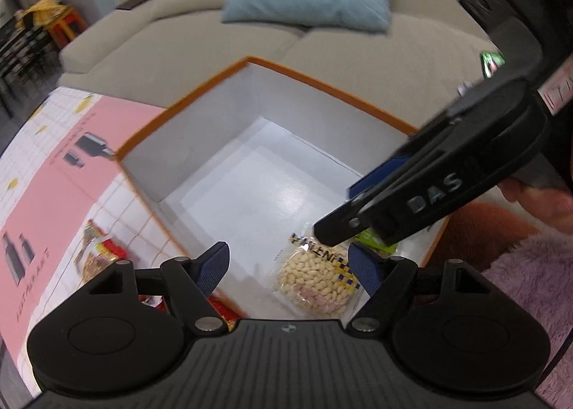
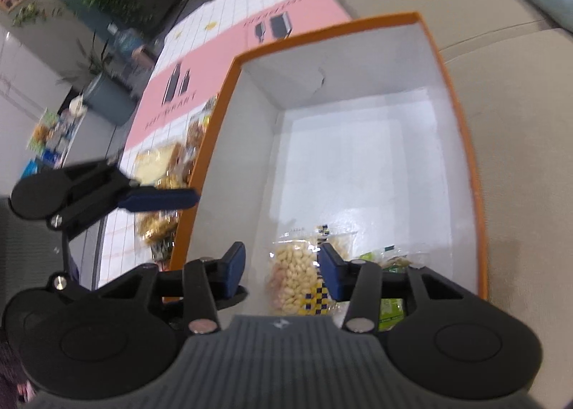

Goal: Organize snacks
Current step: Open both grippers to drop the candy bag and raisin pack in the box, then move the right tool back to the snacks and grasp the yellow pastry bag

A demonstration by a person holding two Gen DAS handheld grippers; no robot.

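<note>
Pink-and-white printed tablecloth (image 2: 229,37) covers the table in front of a beige fabric sofa (image 1: 200,33). Nearest, inside the orange-rimmed white cardboard box (image 2: 476,165), a clear packet of pale nuts (image 1: 315,280) lies at the box's near end, with a green snack packet (image 2: 392,312) just beside it. Above them the right gripper (image 2: 282,271) hangs with jaws apart, empty. The left gripper (image 1: 288,266) is also spread and empty over the box. Outside the box's left wall, more snack bags (image 2: 161,173) lie on the cloth.
</note>
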